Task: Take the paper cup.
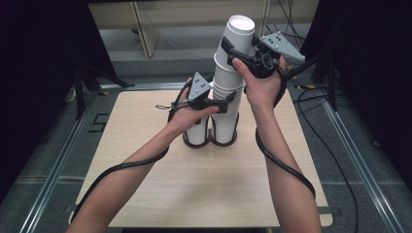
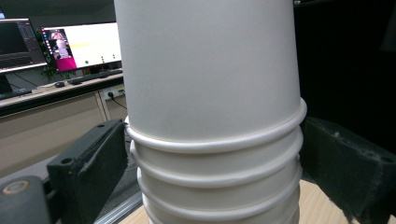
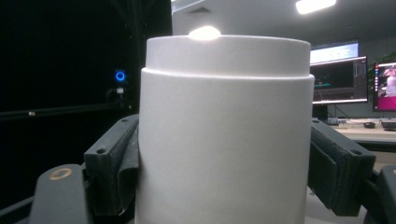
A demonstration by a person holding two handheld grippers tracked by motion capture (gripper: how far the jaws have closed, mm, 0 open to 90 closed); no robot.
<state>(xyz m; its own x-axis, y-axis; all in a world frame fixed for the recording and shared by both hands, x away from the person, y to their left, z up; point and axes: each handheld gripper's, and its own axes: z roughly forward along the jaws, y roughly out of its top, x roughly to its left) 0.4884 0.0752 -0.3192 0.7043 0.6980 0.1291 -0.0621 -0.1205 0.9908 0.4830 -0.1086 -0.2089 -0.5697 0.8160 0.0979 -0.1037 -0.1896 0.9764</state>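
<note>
A tall stack of upturned white paper cups [image 1: 227, 92] stands on a dark two-ring holder [image 1: 209, 142] in the middle of the table. My left gripper [image 1: 228, 104] is shut on the stack about halfway up; in the left gripper view its pads [image 2: 109, 154] press the rolled rims of the stack [image 2: 210, 93]. My right gripper [image 1: 232, 50] is shut on the top cup [image 1: 239, 32], which leans slightly right, off the stack's line. In the right gripper view that cup [image 3: 224, 130] sits between both pads [image 3: 126, 163]. A shorter cup stack [image 1: 197, 131] stands in the holder's left ring, partly hidden by the left hand.
The wooden table [image 1: 145, 184] is bare around the holder. Metal rails [image 1: 58, 165] run along both sides, and black cables [image 1: 335, 160] lie on the floor at right. A desk with monitors [image 2: 79, 44] stands beyond the table.
</note>
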